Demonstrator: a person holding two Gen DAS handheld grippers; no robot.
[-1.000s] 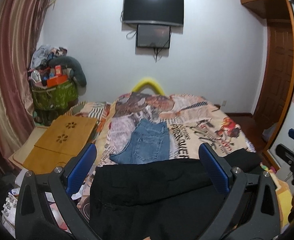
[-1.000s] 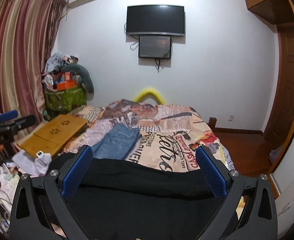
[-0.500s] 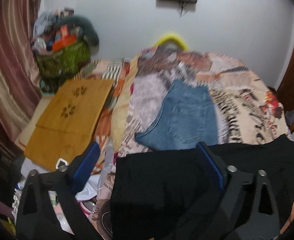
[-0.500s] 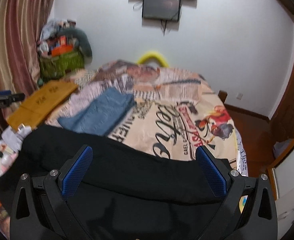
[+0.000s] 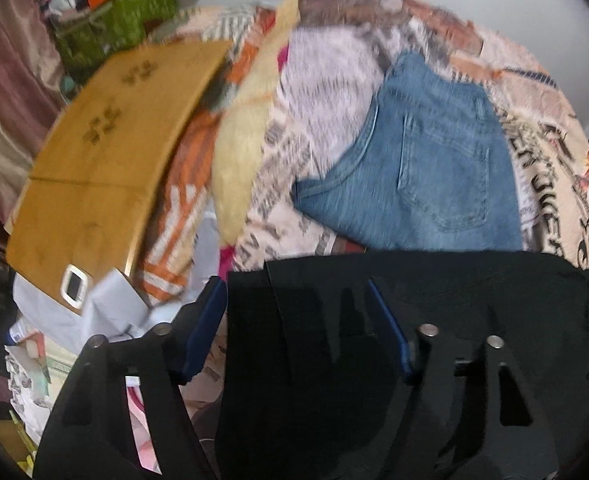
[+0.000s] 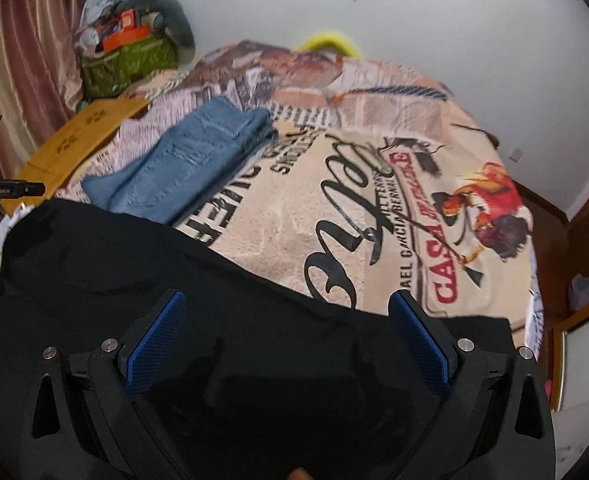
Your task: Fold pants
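Black pants lie spread across the near edge of the bed, also in the right wrist view. My left gripper is open, low over the pants' left end, its blue pads straddling the fabric edge. My right gripper is open, just above the pants' right part, pads wide apart. Whether either touches the cloth is unclear.
Folded blue jeans lie on the printed bedspread behind the black pants. A wooden lap table and a green basket of clutter stand left of the bed. Papers and bags lie beside the bed's left edge.
Both grippers have tilted down and moved in toward the black pants. The left one's jaws have narrowed around the pants' left edge.
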